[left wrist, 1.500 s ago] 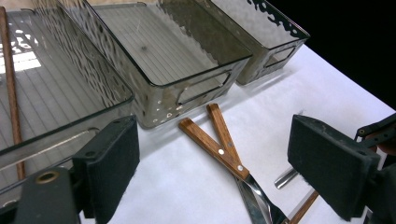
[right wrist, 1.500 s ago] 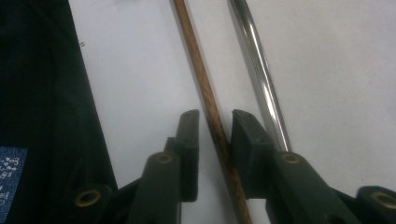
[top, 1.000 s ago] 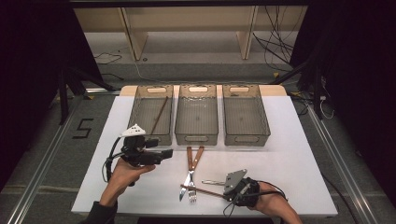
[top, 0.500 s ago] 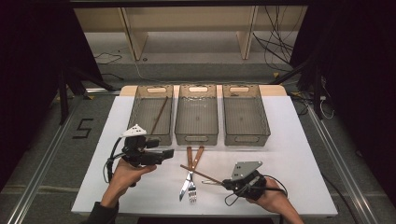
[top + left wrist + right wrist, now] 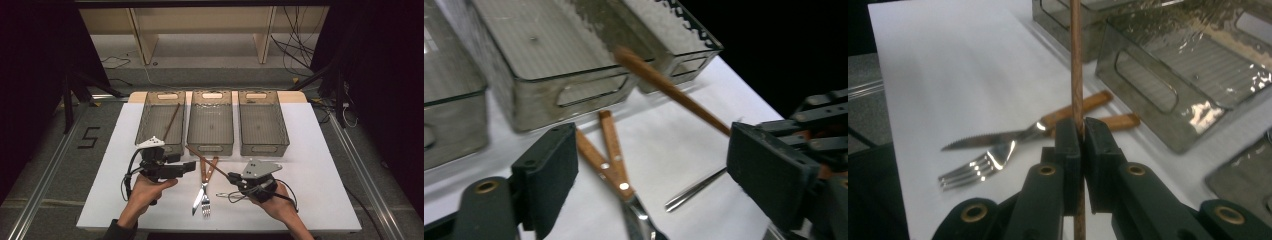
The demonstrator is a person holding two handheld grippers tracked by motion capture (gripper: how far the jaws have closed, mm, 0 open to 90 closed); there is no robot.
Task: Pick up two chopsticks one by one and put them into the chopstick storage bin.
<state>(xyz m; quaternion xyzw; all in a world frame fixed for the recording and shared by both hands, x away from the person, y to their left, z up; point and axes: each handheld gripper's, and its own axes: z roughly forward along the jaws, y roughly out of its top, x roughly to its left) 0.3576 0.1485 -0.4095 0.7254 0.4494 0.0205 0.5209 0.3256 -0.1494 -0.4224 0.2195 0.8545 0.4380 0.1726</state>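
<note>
My right gripper (image 5: 232, 176) (image 5: 1080, 132) is shut on a thin brown chopstick (image 5: 205, 161) (image 5: 1076, 60) (image 5: 669, 87), held off the white table (image 5: 320, 165). The stick slants up and left toward the middle bin (image 5: 211, 148). My left gripper (image 5: 191, 166) (image 5: 659, 175) points right, level with the stick's free end, and stands open. Its jaws have just been closing a little with nothing gripped between them. Below the stick, a wood-handled knife (image 5: 196, 200) (image 5: 993, 137) and fork (image 5: 206, 204) (image 5: 973, 167) lie side by side on the table.
Three clear grey bins stand in a row at the back. The left bin (image 5: 150, 120) holds another chopstick (image 5: 171, 120); the right bin (image 5: 262, 148) looks bare inside. A thin silvery rod tip (image 5: 694, 190) lies on the table near the right gripper.
The right gripper has risen from the table with the chopstick, whose far end now points higher toward the bins. The left hand has stayed in place.
</note>
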